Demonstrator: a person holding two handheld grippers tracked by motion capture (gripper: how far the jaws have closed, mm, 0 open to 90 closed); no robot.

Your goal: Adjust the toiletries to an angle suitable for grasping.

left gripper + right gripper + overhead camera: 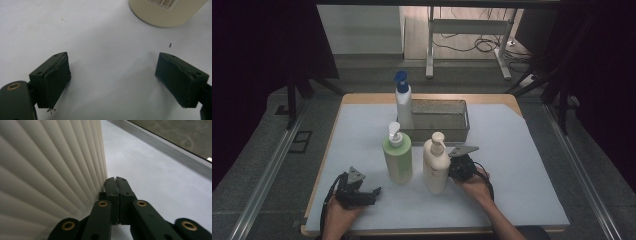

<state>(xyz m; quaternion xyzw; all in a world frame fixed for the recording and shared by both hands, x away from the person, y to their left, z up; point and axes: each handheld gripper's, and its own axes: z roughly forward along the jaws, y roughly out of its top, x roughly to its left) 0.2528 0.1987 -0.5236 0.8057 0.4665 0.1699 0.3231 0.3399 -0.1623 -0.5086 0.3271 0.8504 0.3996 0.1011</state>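
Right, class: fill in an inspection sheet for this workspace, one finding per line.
Surface: white mat over a wooden table, a few dark specks.
Job's things: cream pump bottle, upright, ribbed side against the right tongs.
Clutter: green pump bottle; white bottle with blue pump beside a metal tray.
Grippers: left tongs open over bare mat; right tongs shut, beside the cream bottle, nothing between them.
Cables: black cable looping from the left tongs.
Surroundings: grey floor, white stand, dark curtains.

Barcode on cream bottle (165, 12) — digits unreadable
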